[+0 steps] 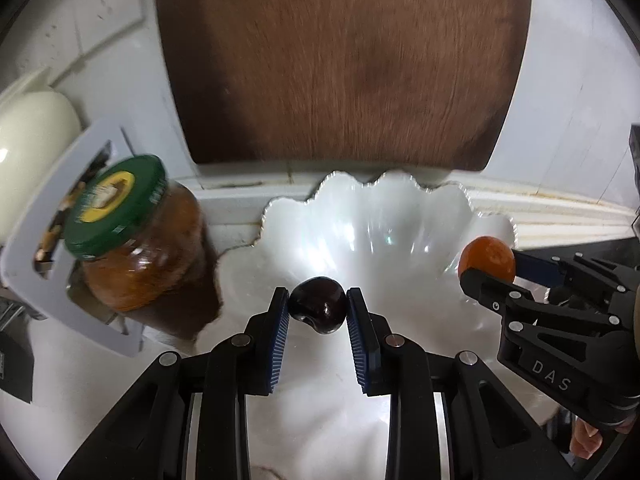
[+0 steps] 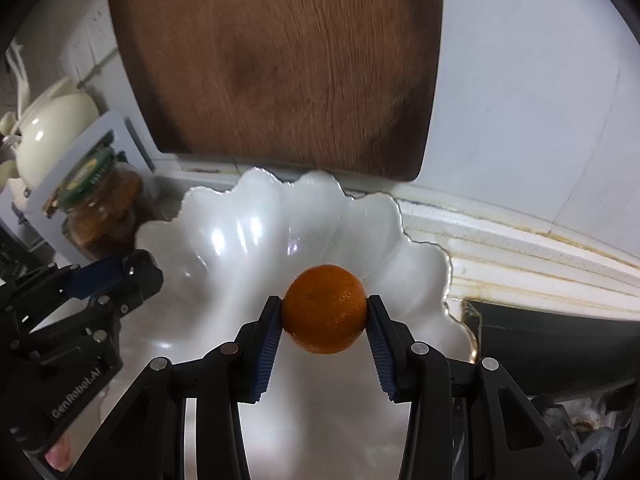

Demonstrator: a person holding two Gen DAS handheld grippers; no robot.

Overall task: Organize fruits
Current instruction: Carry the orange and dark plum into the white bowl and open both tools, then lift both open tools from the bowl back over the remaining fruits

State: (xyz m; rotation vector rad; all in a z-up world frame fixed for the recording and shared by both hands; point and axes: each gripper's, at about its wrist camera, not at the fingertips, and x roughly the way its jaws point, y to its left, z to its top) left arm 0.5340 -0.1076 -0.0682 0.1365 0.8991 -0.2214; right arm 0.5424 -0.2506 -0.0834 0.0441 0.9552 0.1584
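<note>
My left gripper (image 1: 318, 312) is shut on a small dark plum (image 1: 318, 309) and holds it over the near part of a white scalloped bowl (image 1: 380, 216). My right gripper (image 2: 323, 316) is shut on a small orange (image 2: 324, 307) over the same bowl (image 2: 248, 216). In the left wrist view the right gripper (image 1: 486, 270) and its orange (image 1: 487, 259) show at the bowl's right rim. In the right wrist view the left gripper (image 2: 128, 270) shows at the bowl's left rim; its plum is hidden there.
A jar with a green lid (image 1: 140, 236) stands left of the bowl, in front of a white holder (image 1: 36, 248). A wooden board (image 1: 340, 60) leans on the wall behind. A cream teapot (image 2: 52, 136) stands far left. A dark edge (image 2: 560, 340) lies right of the bowl.
</note>
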